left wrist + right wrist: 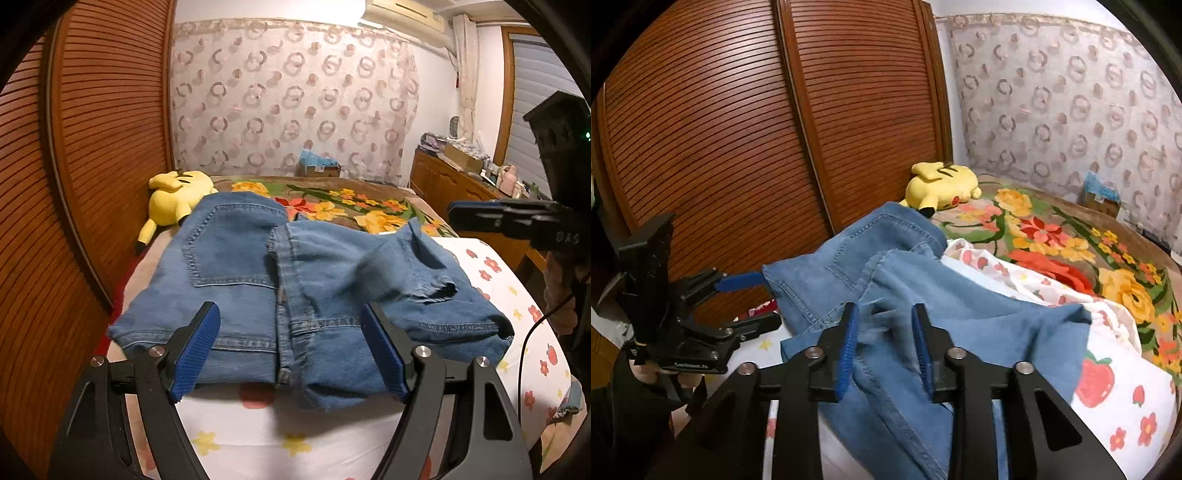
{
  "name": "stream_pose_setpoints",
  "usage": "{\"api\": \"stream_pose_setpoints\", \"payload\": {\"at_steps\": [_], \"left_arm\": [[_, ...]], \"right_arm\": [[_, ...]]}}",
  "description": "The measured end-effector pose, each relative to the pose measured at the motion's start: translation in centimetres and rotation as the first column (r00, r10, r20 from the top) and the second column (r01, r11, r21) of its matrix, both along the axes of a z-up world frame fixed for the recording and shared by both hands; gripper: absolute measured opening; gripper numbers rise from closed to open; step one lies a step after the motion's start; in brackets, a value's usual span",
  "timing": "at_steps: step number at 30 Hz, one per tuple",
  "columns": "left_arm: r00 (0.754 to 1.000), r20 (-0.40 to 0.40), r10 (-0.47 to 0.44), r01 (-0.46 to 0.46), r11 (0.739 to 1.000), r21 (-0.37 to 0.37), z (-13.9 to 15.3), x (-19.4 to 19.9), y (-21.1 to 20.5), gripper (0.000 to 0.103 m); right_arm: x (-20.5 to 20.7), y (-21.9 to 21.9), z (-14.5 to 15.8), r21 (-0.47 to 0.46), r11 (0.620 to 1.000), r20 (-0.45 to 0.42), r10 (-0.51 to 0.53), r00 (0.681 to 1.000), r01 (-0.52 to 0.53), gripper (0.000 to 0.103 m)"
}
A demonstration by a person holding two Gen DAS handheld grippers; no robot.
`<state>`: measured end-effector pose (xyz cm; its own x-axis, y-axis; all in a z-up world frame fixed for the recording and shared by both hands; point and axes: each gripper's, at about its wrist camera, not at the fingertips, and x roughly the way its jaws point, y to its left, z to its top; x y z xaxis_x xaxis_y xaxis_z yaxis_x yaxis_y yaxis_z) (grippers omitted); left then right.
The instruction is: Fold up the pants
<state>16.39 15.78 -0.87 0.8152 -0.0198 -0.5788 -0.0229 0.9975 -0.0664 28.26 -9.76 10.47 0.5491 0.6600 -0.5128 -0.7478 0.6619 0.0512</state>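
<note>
Blue jeans (240,258) lie folded on the bed, back pocket up, with a leg doubled over the right half. My left gripper (290,314) hovers over their near edge, jaws wide open and nothing between the pads. From the right wrist view that left gripper (764,299) sits at the jeans' left edge. My right gripper (884,314) stands over the folded leg of the jeans (960,314); its jaws are partly open with loose, blurred denim between the pads, which do not press on it. The right gripper (454,216) shows side-on at the right of the left wrist view.
A yellow plush toy (177,195) lies beyond the jeans by the louvred wooden wardrobe (92,147). A floral blanket (351,206) covers the far bed, a white flowered sheet (498,280) the near part. A cluttered wooden dresser (450,177) stands right.
</note>
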Motion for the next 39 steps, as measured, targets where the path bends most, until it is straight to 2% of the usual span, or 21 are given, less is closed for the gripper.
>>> {"api": "stream_pose_setpoints", "payload": {"at_steps": [4, 7, 13, 23, 30, 37, 38, 39], "left_arm": [[0.999, -0.011, -0.032, 0.032, 0.999, 0.006, -0.3, 1.2, -1.3, 0.079], [0.998, -0.021, -0.055, 0.055, 0.998, 0.014, -0.5, 2.0, -2.2, 0.079], [0.995, -0.049, -0.084, 0.085, 0.996, 0.034, -1.4, 3.4, -3.4, 0.079], [0.99, -0.119, -0.079, 0.086, 0.994, 0.061, -3.4, 6.1, -3.7, 0.071], [0.988, -0.124, -0.095, 0.104, 0.993, 0.064, -3.6, 6.5, -4.1, 0.052], [0.986, -0.11, -0.125, 0.132, 0.99, 0.058, -3.0, 6.3, -4.7, 0.031], [0.985, -0.107, -0.133, 0.139, 0.989, 0.052, -2.8, 6.2, -4.8, 0.024], [0.985, -0.104, -0.138, 0.144, 0.988, 0.049, -2.6, 6.1, -4.9, 0.017]], "right_arm": [[0.3, -0.7, 0.2, -0.001, 1.0, 0.009, -0.026, 1.0, 0.026, 0.041], [0.1, -1.1, -1.0, -0.04, 0.998, 0.013, -0.057, 0.998, 0.057, 0.042], [0.9, -0.9, -3.9, -0.094, 0.989, -0.037, -0.116, 0.993, 0.112, 0.042], [4.3, 0.7, -5.7, -0.122, 0.981, -0.131, -0.165, 0.978, 0.149, 0.046], [6.0, 0.9, -6.2, -0.119, 0.978, -0.19, -0.195, 0.962, 0.174, 0.048], [6.3, 1.2, -6.5, -0.079, 0.989, -0.229, -0.137, 0.964, 0.122, 0.048], [6.5, 1.2, -6.6, -0.075, 0.99, -0.227, -0.13, 0.965, 0.116, 0.046], [6.6, 1.0, -6.7, -0.067, 0.992, -0.226, -0.121, 0.967, 0.108, 0.027]]}}
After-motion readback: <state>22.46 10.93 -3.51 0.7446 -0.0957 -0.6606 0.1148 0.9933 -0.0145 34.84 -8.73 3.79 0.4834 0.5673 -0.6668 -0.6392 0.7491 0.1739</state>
